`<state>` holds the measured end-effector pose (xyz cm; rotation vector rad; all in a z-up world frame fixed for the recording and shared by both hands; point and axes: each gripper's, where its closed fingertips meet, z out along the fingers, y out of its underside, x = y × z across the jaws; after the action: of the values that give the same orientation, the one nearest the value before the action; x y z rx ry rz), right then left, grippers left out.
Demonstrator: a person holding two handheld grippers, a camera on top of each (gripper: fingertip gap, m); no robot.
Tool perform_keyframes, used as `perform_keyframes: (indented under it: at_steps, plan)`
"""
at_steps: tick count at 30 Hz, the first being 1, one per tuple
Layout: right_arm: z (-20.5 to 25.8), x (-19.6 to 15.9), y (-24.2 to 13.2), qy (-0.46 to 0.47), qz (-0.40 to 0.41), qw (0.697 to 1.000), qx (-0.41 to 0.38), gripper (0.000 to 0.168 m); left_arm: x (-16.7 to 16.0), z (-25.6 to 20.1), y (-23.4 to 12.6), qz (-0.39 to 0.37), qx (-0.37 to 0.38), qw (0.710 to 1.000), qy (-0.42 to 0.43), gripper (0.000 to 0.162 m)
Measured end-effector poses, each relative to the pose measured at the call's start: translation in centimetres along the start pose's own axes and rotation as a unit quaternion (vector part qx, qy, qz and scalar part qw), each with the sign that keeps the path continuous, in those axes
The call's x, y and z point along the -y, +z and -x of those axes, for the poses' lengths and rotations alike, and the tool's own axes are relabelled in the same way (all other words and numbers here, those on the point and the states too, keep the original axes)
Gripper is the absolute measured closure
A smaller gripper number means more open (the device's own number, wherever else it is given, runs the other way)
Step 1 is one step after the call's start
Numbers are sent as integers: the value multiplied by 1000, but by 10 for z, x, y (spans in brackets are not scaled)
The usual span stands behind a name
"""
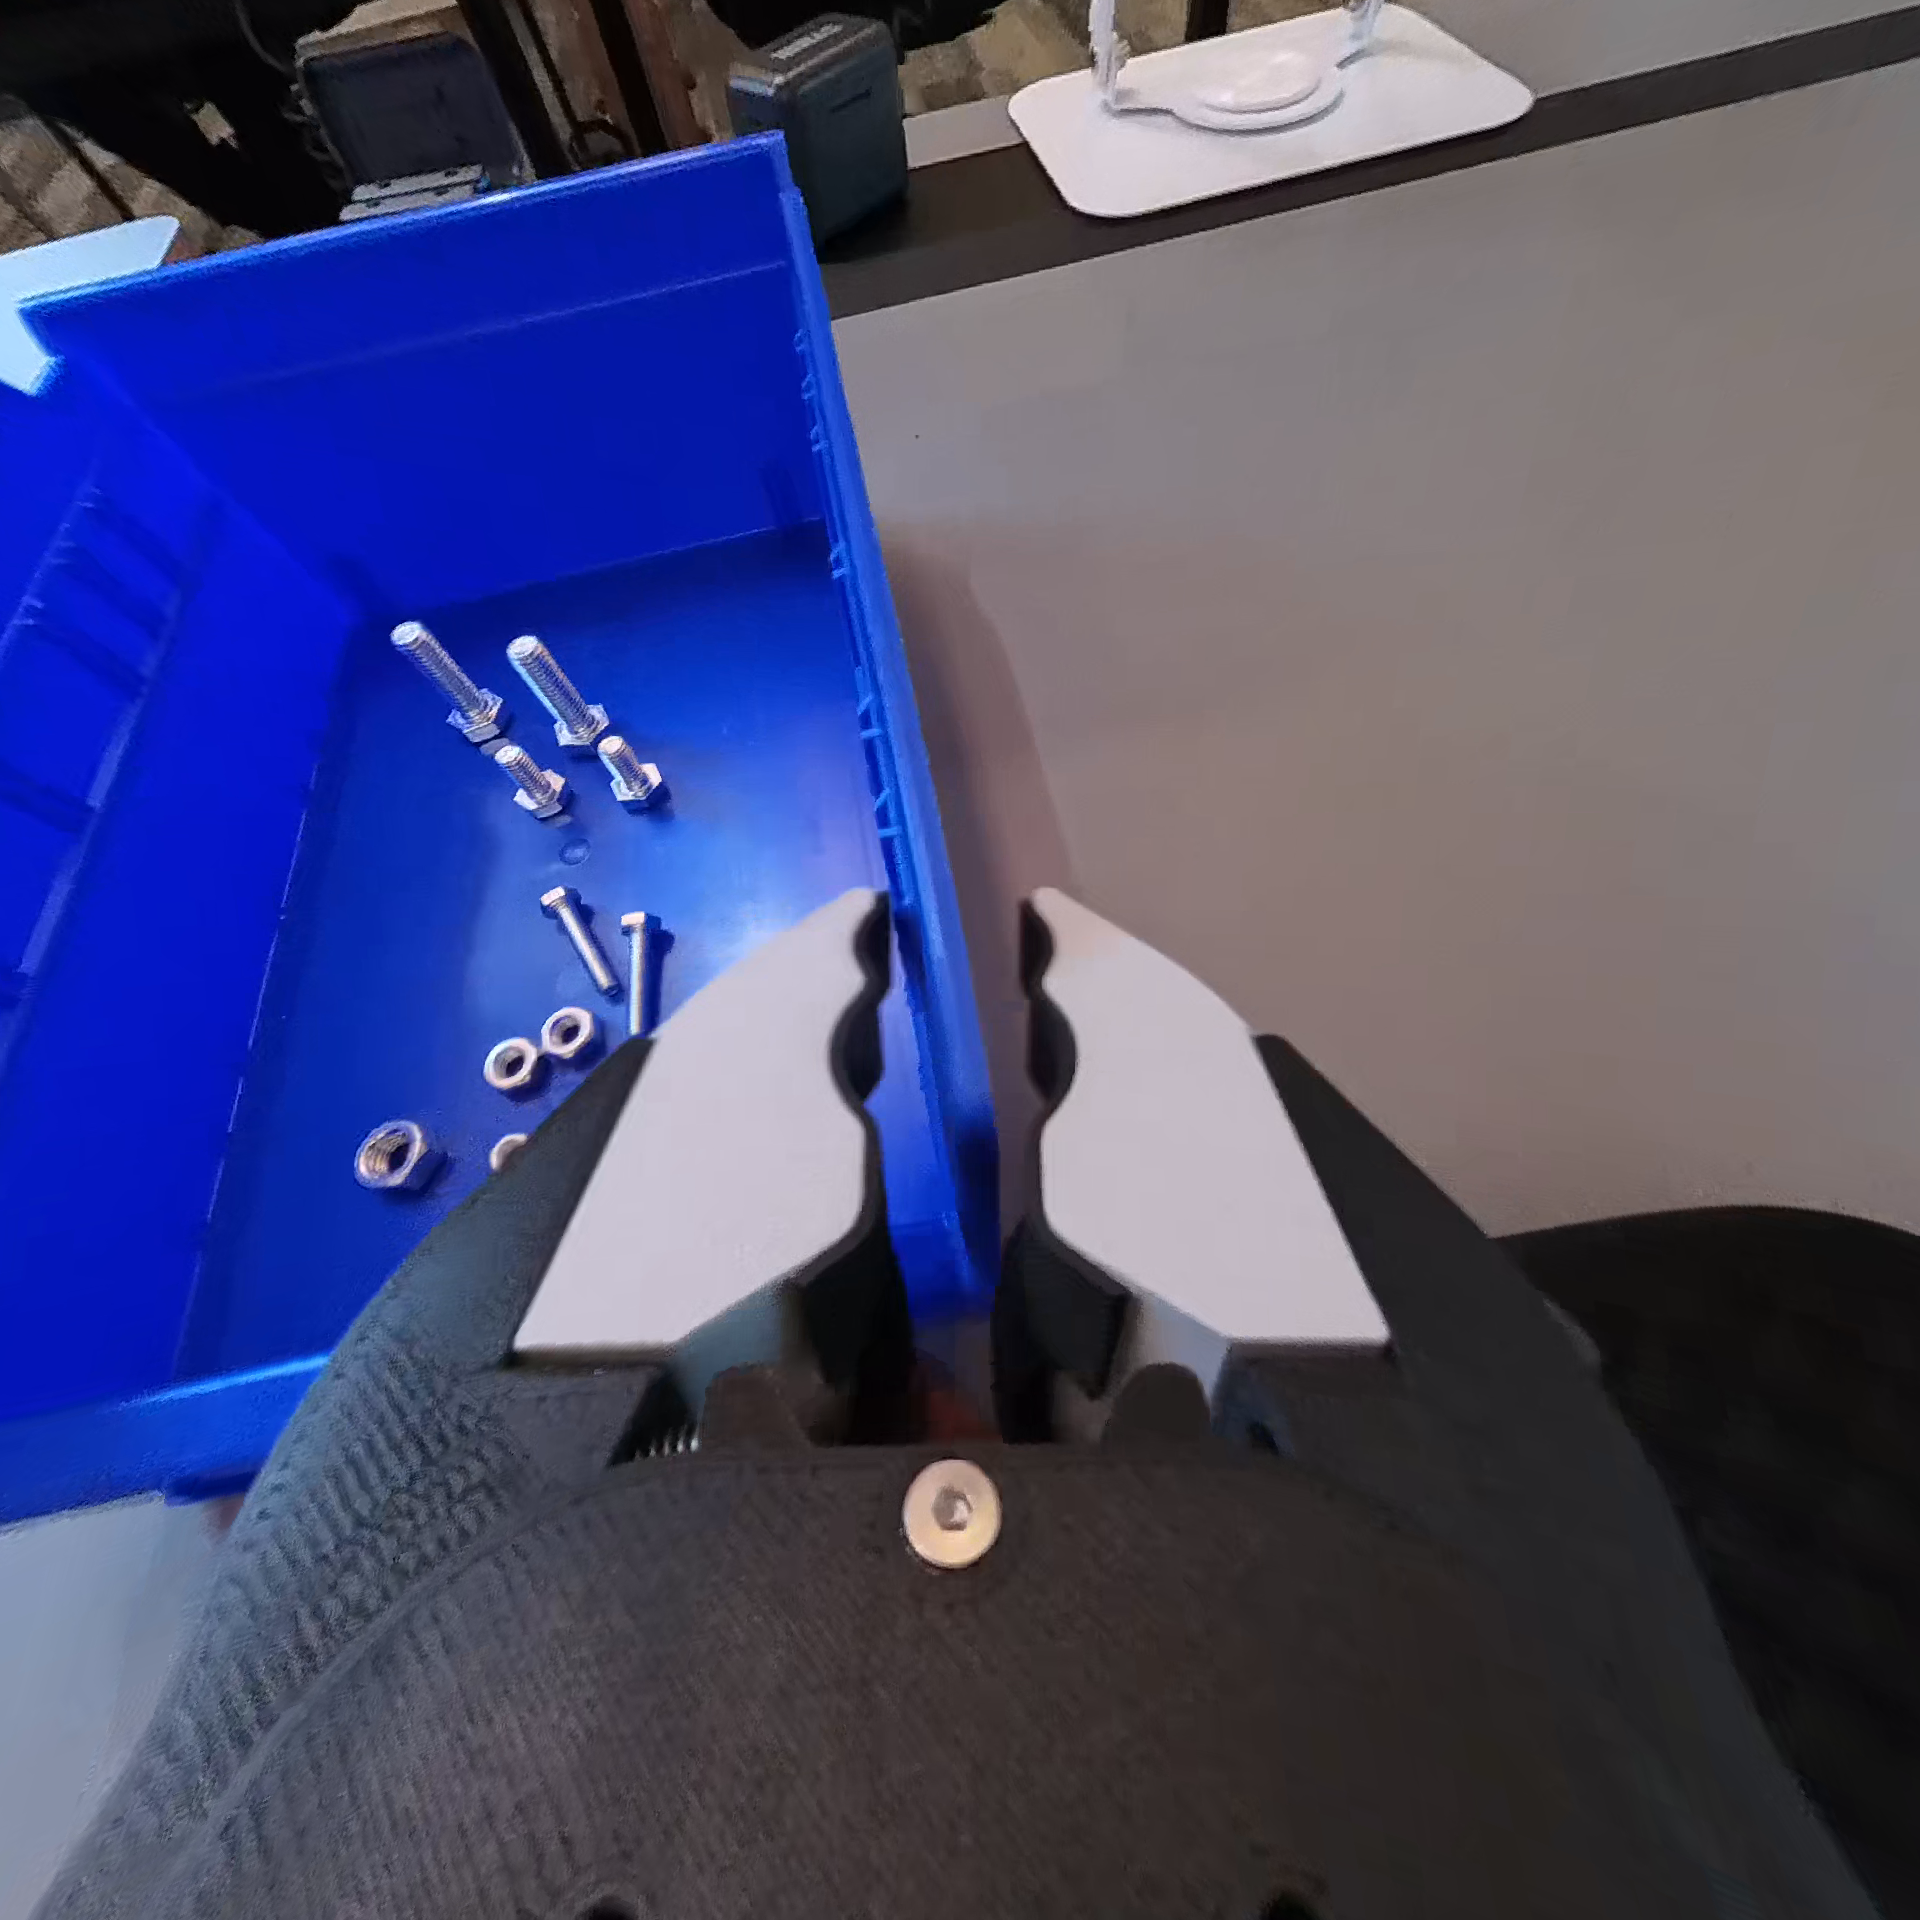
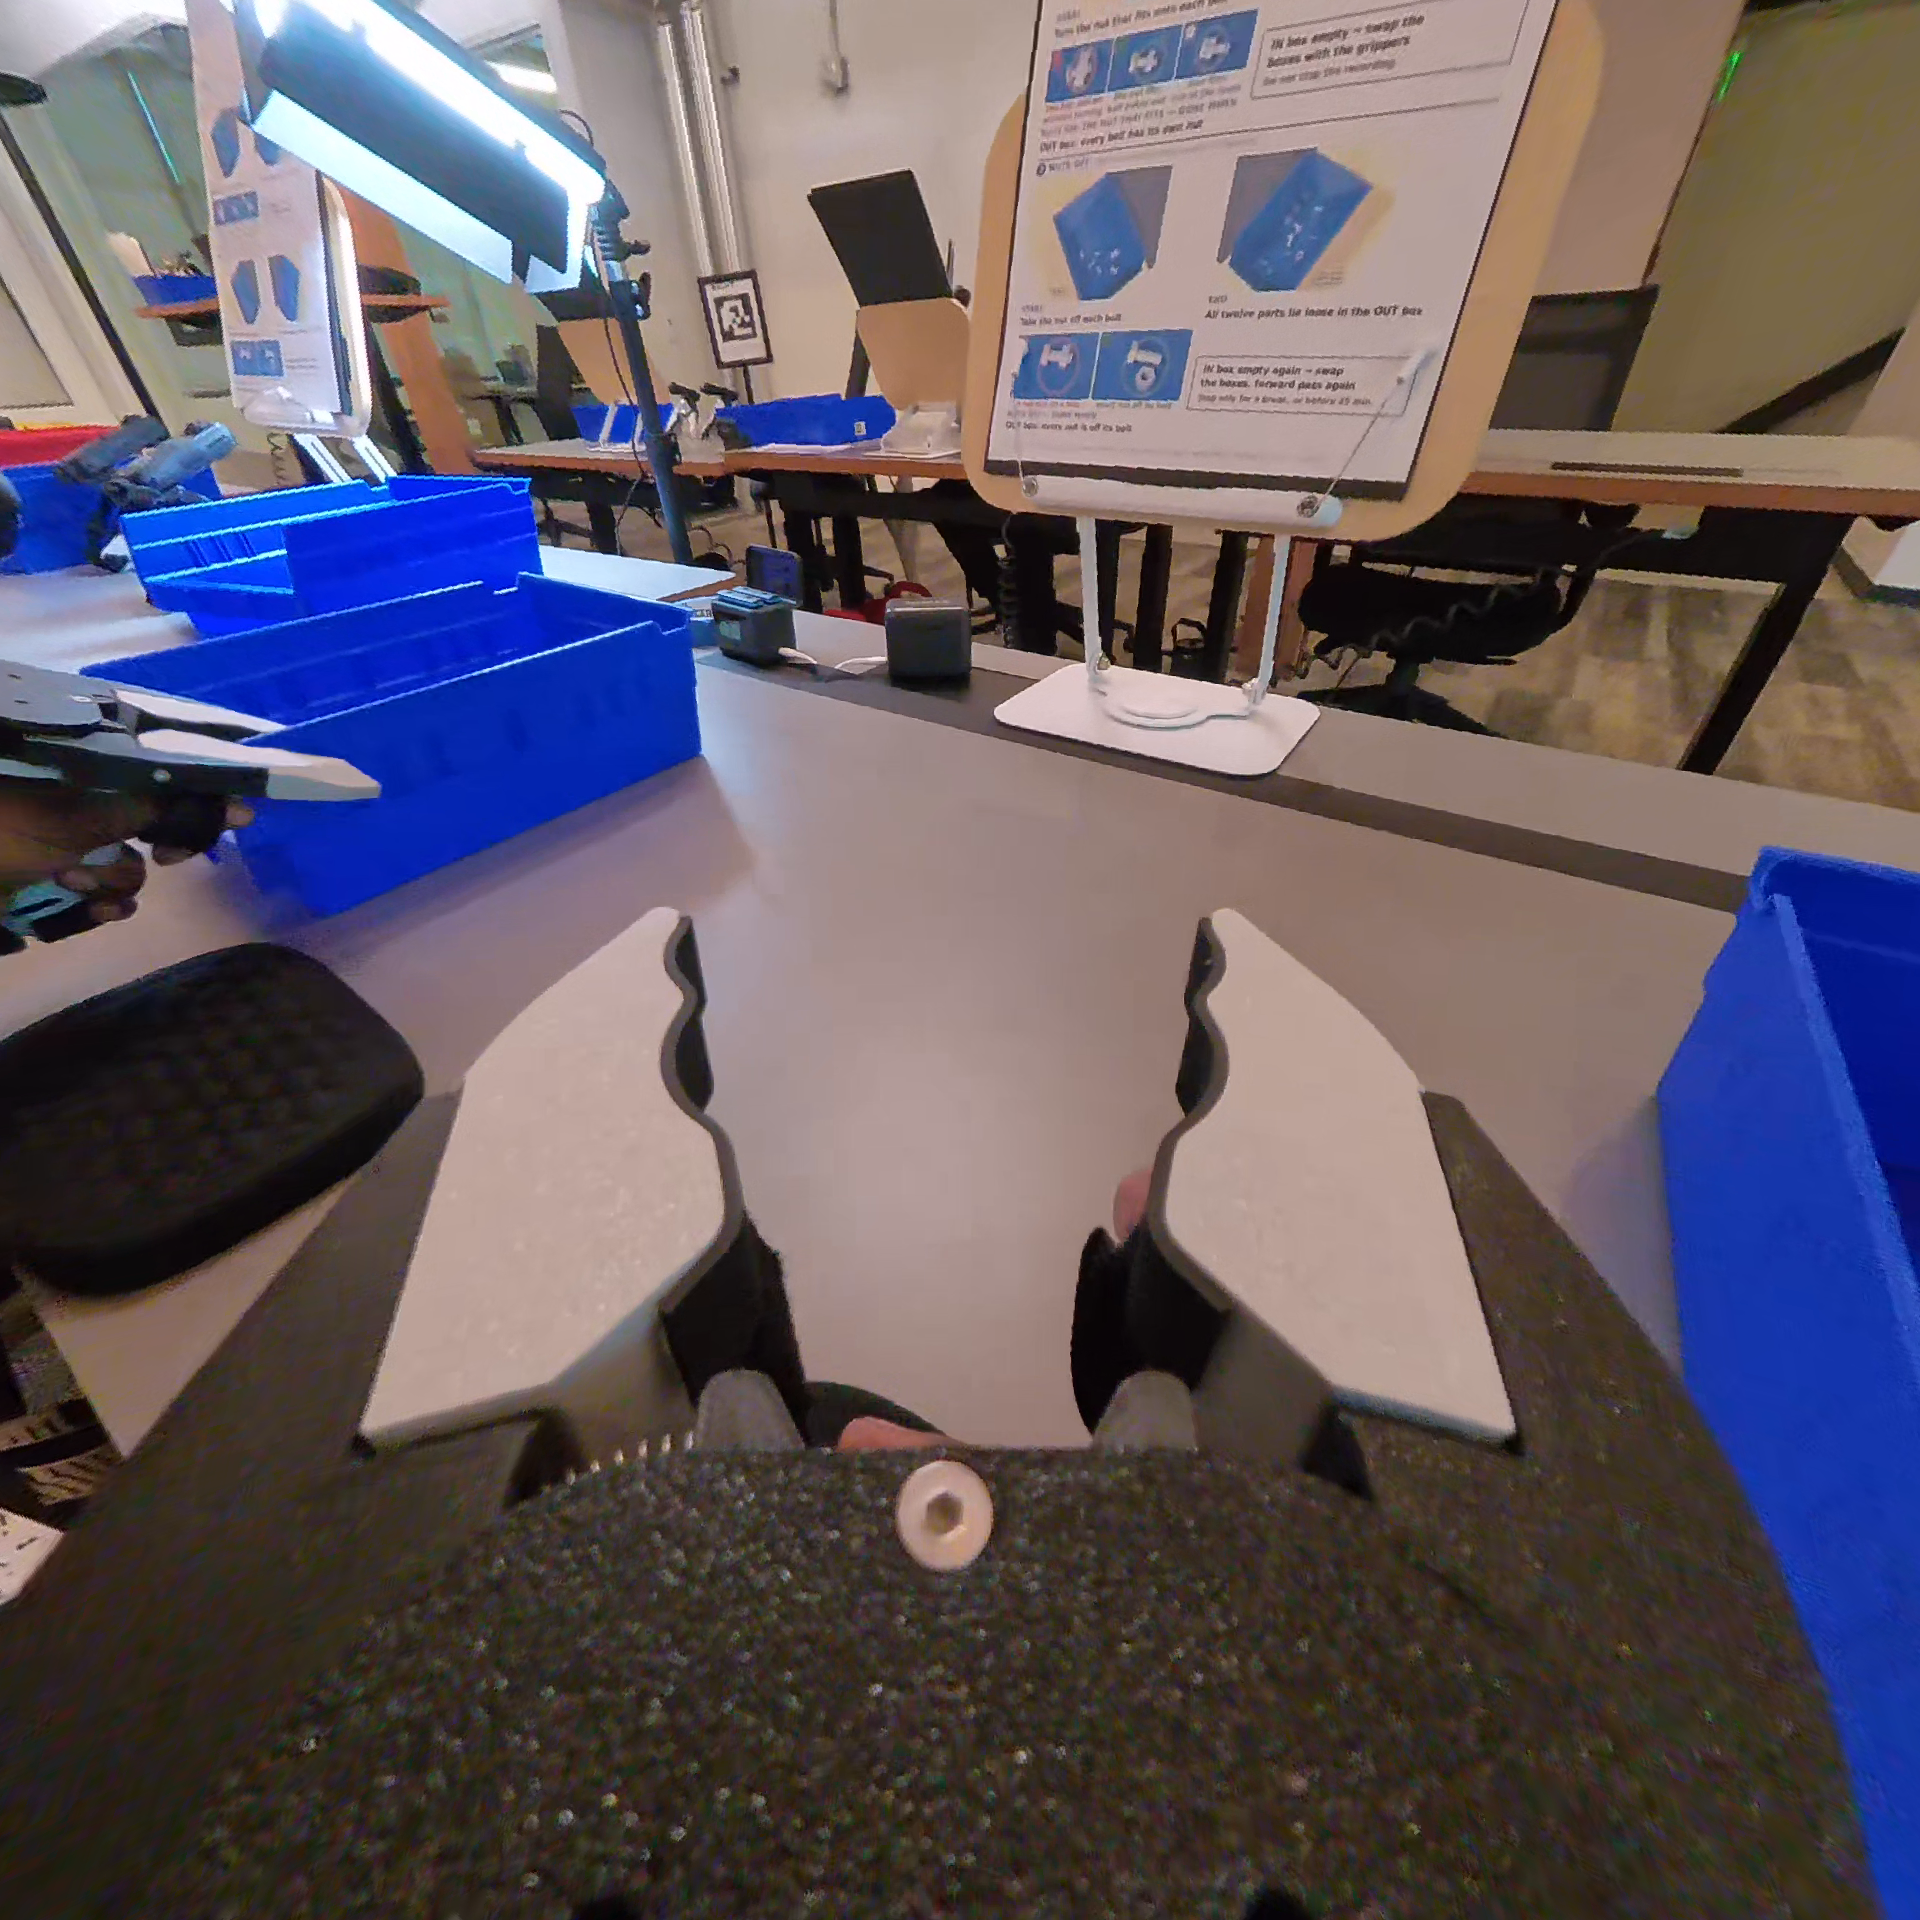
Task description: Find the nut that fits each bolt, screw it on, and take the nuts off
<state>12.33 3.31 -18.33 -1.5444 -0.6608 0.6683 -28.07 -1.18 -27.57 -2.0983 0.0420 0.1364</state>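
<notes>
Left gripper (image 1: pixel 956 914): fingers slightly parted, holding nothing, straddling the right wall of the blue bin (image 1: pixel 582 343). Right gripper (image 2: pixel 940 935): fingers spread wide, empty, above the bare worktop (image 2: pixel 987 862). Bolts (image 1: pixel 540 717) and loose nuts (image 1: pixel 509 1065) lie on the bin floor. Judgement: small, rigid, slick steel; grip bolts across the hex head, nuts across flats.
</notes>
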Motion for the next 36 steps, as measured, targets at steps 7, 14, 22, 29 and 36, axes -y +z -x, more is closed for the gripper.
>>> perform_keyframes:
  at_steps: [7, 14, 22, 29, 36]
  plan:
    - [-22, -19, -4, 5, 55, 997, -46, 93, 3, 2, 5, 9, 53, 997, 50, 155]
    - [-100, -51, -45, -68, 198, 941, -266, 104, 10, -25, 14, 17, 30, 998, 61, 154]
    - [-147, -61, -95, -86, 274, 887, -361, 101, 13, -42, 16, 16, 22, 997, 71, 155]
    - [-74, -13, 29, -71, 190, 970, -136, 97, 77, -95, -9, -83, -63, 993, 48, 107]
    - [-80, -6, 145, -58, 232, 970, -40, 79, 146, -172, 49, -56, -181, 976, 103, 90]
